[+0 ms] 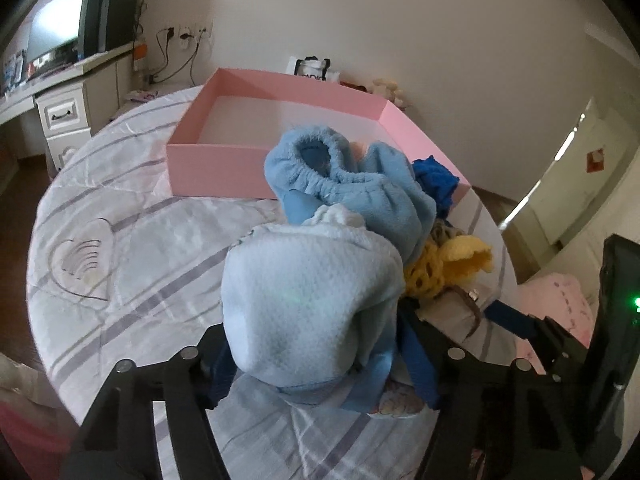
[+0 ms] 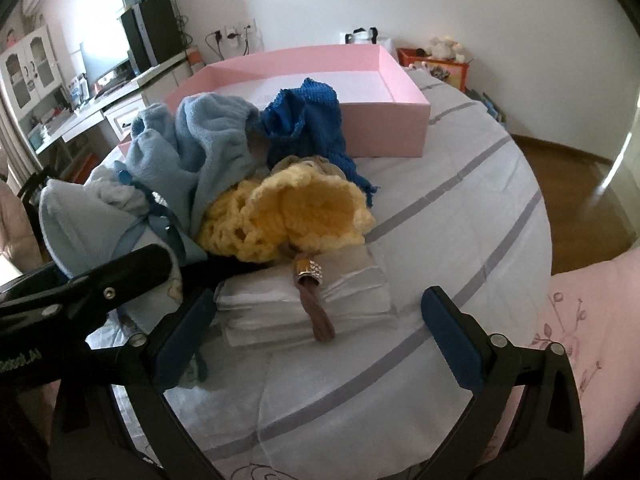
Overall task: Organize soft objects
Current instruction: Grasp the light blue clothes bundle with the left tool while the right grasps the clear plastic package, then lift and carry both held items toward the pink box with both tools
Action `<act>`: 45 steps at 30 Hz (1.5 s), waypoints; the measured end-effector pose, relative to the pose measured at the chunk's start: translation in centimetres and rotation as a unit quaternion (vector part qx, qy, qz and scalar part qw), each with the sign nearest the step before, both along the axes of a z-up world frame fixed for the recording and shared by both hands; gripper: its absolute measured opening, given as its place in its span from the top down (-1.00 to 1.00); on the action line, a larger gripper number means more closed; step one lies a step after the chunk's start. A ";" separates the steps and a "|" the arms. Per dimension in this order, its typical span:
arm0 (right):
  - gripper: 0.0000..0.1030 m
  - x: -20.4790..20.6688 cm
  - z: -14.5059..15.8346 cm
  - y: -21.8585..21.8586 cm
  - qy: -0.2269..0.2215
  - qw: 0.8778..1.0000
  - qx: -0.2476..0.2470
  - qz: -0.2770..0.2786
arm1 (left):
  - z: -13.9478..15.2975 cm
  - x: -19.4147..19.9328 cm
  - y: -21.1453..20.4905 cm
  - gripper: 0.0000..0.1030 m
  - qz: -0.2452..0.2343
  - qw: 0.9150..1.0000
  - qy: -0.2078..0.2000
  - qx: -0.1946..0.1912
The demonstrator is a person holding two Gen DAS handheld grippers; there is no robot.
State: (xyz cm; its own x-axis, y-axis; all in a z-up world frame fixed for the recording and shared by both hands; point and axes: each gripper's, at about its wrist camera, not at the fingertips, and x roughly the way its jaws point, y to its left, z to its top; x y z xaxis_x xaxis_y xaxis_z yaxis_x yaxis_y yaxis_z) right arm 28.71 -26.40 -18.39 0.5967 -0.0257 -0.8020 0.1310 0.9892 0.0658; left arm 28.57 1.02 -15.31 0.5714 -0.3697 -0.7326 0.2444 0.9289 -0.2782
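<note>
Left gripper (image 1: 320,364) clenched on pale-blue fleece bundle (image 1: 308,304) in the pile on the bed before empty pink cardboard box (image 1: 216,168). Right gripper (image 2: 320,328) released, straddling the clear plastic packet (image 2: 304,300). Suggest lifting clear of yellow crochet hat (image 2: 304,212) to avoid dragging.

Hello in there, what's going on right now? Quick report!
Left gripper around pale blue cloth, grip unclear. Right gripper open, empty, over folded white cloth. Pink box empty behind pile. Yellow knit hat on top.
</note>
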 end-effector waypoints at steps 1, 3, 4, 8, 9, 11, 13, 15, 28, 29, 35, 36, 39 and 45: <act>-0.66 0.0 0.1 0.1 -0.001 1.000 0.004 0.004 | 0.2 -0.3 0.1 -0.26 0.002 1.000 -0.002 0.003; -0.61 -0.1 0.3 0.5 -0.002 1.000 -0.003 0.002 | 0.4 -1.1 0.6 -0.23 0.009 1.000 -0.004 0.009; -0.59 -0.1 0.3 0.5 -0.001 1.000 -0.005 0.001 | 0.6 -1.3 0.9 -0.23 0.012 1.000 -0.004 0.010; -0.52 -0.7 0.7 0.3 -0.004 1.000 0.005 -0.005 | 1.9 -2.9 1.3 -0.21 0.030 0.999 -0.009 0.021; -0.52 -0.8 0.9 0.2 -0.007 1.000 0.005 -0.007 | 2.0 -3.1 1.4 -0.20 0.033 0.999 -0.009 0.022; -0.51 -1.2 1.4 0.2 -0.014 1.000 0.005 -0.010 | 2.6 -3.7 1.7 -0.20 0.043 0.999 -0.012 0.025; -0.51 -1.7 2.0 0.3 -0.022 1.000 0.003 -0.011 | 3.1 -4.2 1.9 -0.20 0.050 0.998 -0.015 0.029; -0.51 -2.2 2.5 0.5 -0.028 1.000 0.002 -0.011 | 3.6 -4.8 2.3 -0.20 0.055 0.998 -0.018 0.029; -0.49 -6.3 7.7 2.3 -0.103 0.995 -0.009 -0.005 | 8.2 -10.5 3.3 -0.20 0.079 0.992 -0.081 0.050; -0.49 -6.7 8.2 2.4 -0.109 0.994 -0.010 -0.005 | 8.7 -11.0 3.3 -0.20 0.079 0.992 -0.088 0.051; -0.49 -9.3 11.0 2.8 -0.153 0.988 -0.014 -0.006 | 11.8 -15.1 3.0 -0.21 0.079 0.986 -0.137 0.054; -0.49 -9.8 11.5 2.8 -0.161 0.987 -0.016 -0.006 | 12.2 -15.8 3.1 -0.21 0.080 0.985 -0.144 0.054; -0.49 -11.3 13.1 3.3 -0.185 0.983 -0.022 -0.003 | 13.5 -18.1 3.4 -0.21 0.079 0.982 -0.166 0.053; -0.49 -14.6 15.8 4.4 -0.231 0.972 -0.039 0.010 | 15.3 -22.4 4.3 -0.21 0.082 0.974 -0.206 0.047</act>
